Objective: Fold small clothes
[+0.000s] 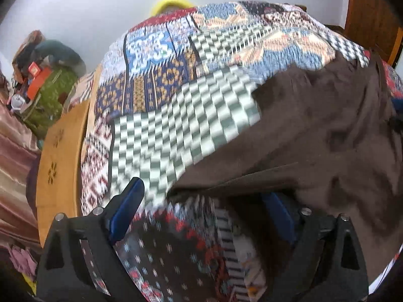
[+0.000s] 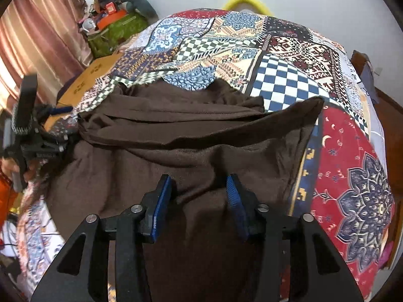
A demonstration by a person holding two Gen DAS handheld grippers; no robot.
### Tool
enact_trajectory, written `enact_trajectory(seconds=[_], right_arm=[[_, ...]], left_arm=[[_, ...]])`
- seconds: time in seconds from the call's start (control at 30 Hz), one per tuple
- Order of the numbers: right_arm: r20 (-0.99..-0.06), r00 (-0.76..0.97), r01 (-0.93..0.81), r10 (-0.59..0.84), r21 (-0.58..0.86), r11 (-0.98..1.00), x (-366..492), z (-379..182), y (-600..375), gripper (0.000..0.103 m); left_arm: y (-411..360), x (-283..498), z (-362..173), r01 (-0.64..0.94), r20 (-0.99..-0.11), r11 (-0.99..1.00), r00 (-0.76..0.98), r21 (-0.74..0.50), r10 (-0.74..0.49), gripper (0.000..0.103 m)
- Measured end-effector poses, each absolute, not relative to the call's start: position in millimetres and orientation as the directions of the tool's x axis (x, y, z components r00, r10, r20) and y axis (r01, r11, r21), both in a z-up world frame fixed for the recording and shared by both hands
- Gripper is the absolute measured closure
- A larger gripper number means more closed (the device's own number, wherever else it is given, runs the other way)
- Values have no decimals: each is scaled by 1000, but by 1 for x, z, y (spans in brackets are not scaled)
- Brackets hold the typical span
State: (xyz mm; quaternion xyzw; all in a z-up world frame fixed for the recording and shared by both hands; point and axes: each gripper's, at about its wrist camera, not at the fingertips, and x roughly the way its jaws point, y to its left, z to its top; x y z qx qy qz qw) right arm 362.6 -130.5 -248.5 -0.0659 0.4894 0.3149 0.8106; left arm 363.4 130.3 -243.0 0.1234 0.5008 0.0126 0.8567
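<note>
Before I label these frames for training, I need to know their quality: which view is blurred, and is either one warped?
Left wrist view: strong motion blur smears the patchwork bedspread and the brown garment; only the left gripper stays sharp. Right wrist view: sharp, evenly lit, with creases in the garment readable around the right gripper. Both views: fisheye bulge and dark corners.

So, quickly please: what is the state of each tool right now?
Left tool: open, holding nothing, at the edge of the brown garment.
Right tool: open, above the garment.
</note>
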Motion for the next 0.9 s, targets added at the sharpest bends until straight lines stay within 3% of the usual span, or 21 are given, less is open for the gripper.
enact_trajectory(seconds=[0.1, 0.23, 0.27, 0.33, 0.43, 0.67, 0.9], right_arm=[[-832, 321, -586, 452, 201, 785, 358, -247, -134, 58], [-838, 285, -578, 466, 238, 781, 364, -244, -136, 58], [-838, 279, -574, 469, 245, 781, 366, -244, -135, 58], [-840, 264, -570, 474, 260, 779, 367, -242, -137, 59], [-844, 257, -580, 471, 255, 774, 370, -237, -132, 59], [-789, 239, -612, 565, 329, 719, 361, -217, -113, 59], [-845, 157, -654, 512, 299, 695, 381, -239, -59, 59]], left_arm=[[136, 388, -231, 78, -844, 976, 519, 205, 136, 9], [157, 433, -229, -66, -836, 964, 485, 258, 257, 11], [166, 441, -227, -124, -833, 958, 473, 259, 286, 16], [181, 445, -219, -189, -841, 963, 473, 194, 262, 17], [181, 430, -207, -153, -854, 985, 499, 83, 149, 17], [119, 360, -220, 78, -864, 992, 501, 100, 48, 13], [101, 338, -253, 117, -884, 986, 465, 122, 54, 11]])
